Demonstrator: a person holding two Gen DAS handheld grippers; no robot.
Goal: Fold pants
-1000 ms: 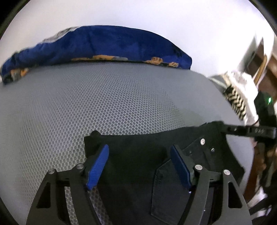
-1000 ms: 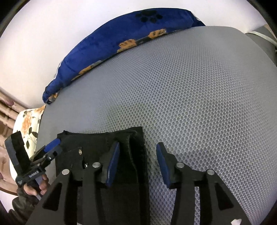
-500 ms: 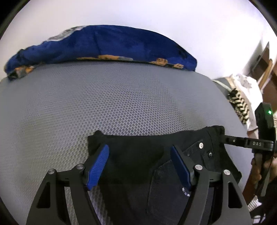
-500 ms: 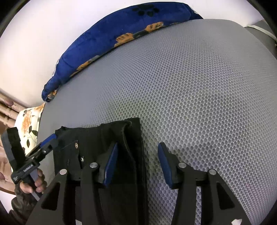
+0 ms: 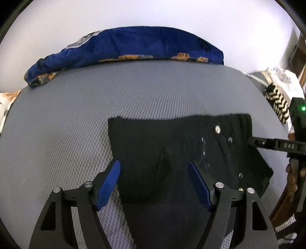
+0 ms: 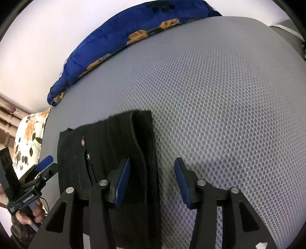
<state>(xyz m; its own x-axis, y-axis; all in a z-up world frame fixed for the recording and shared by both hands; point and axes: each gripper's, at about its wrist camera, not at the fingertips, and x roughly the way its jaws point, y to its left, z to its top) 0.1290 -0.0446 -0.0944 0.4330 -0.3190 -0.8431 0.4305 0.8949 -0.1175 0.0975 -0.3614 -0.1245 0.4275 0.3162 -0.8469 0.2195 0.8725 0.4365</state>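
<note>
- Pants [image 5: 172, 149], black, lie folded flat on a grey mesh-textured mattress [image 5: 133, 92], near its front edge; metal rivets and a pocket seam show on the top layer.
- Left gripper [image 5: 154, 183] hovers over the pants with its blue fingers [image 5: 108, 184] spread wide; nothing is pinched between them.
- Right gripper [image 6: 151, 182] has its fingers partly apart over the right edge of the pants, one blue finger [image 6: 122, 182] above the dark cloth, the other above bare mesh; no cloth is clamped.
- In the left wrist view the right gripper [image 5: 254, 142] reaches to the pants' right edge; whether it touches cannot be told.
- A blue blanket [image 5: 124, 47] with orange patches lies along the far edge of the mattress against a white wall [image 5: 153, 13].
</note>
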